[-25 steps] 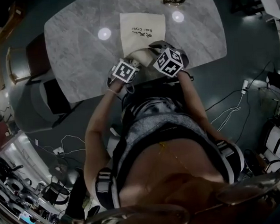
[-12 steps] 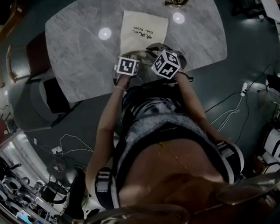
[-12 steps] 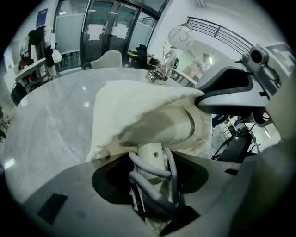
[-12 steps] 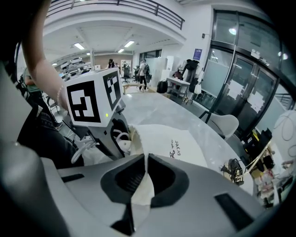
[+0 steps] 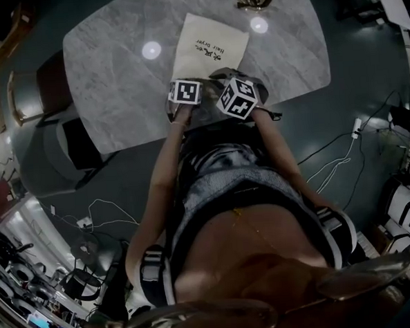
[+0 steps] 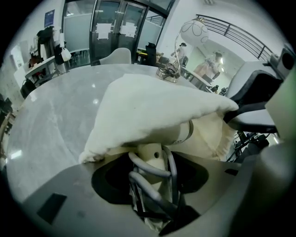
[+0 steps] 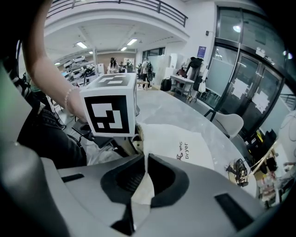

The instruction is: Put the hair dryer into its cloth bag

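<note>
The left gripper [image 6: 155,169] has its jaws partway apart, clamped on the handle of the hair dryer [image 6: 178,135], which is wound with its cord [image 6: 145,166], low in the middle of its view. This grip steers the head under the cloth bag [image 6: 148,104] draped over it. The right gripper [image 7: 144,162], jaws nearly together, pinches the bag's edge, probably to hold the mouth up off the worktop [image 5: 116,75]

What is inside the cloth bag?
The hair dryer has its barrel in the mouth of the cloth bag; the front is hidden by cloth. Handle and wound cord are outside.
</note>
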Demonstrator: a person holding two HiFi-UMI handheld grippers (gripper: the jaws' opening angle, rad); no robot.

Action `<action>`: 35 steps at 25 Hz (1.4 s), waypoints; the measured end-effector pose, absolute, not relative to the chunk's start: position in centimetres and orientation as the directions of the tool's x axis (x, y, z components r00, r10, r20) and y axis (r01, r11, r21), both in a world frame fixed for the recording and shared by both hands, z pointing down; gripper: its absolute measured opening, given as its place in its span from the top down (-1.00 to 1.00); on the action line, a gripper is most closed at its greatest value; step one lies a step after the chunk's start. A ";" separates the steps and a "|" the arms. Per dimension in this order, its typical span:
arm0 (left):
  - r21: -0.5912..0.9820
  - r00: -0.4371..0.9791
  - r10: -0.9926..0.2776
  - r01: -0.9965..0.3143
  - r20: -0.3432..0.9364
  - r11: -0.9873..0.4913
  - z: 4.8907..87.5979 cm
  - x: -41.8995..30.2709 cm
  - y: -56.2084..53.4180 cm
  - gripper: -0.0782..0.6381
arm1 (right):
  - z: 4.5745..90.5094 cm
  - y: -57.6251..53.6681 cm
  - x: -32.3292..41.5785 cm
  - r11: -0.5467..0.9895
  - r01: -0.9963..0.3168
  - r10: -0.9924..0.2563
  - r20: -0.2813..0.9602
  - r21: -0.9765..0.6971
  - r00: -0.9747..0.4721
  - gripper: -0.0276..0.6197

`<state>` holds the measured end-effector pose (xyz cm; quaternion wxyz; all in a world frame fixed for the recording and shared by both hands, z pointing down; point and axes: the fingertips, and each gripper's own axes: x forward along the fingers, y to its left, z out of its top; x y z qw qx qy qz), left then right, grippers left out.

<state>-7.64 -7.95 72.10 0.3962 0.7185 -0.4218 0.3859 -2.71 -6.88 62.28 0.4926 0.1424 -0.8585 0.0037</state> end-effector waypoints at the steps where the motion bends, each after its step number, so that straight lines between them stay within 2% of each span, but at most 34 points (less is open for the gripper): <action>1: 0.244 0.344 -0.300 -0.914 0.890 -0.325 72.3 -7.7 -8.0 0.13 | 62.4 -6.8 -2.7 0.960 -0.247 -0.239 0.847 0.132 -0.475 0.68; 15: 0.236 0.352 -0.304 -0.903 0.885 -0.360 73.3 -7.3 -7.7 0.10 | 63.1 -6.7 -2.5 0.958 -0.263 -0.232 0.844 0.113 -0.483 0.68; 18: 0.242 0.362 -0.313 -0.900 0.878 -0.362 73.0 -7.2 -7.3 -0.06 | 63.1 -6.7 -2.4 0.956 -0.274 -0.229 0.842 0.101 -0.489 0.68; 22: 0.272 0.385 -0.358 -0.905 0.851 -0.327 71.9 -7.1 -7.0 -0.18 | 63.1 -6.8 -2.2 0.956 -0.276 -0.227 0.838 0.096 -0.495 0.68; 28: 0.347 0.438 -0.441 -0.897 0.783 -0.274 68.8 -7.0 -6.1 -0.19 | 63.3 -6.9 -1.9 0.959 -0.271 -0.217 0.835 0.085 -0.505 0.68; 35: 0.352 0.420 -0.485 -0.907 0.767 -0.230 66.3 -8.6 -3.8 -0.19 | 63.6 -7.1 -1.6 0.966 -0.248 -0.195 0.839 0.075 -0.508 0.68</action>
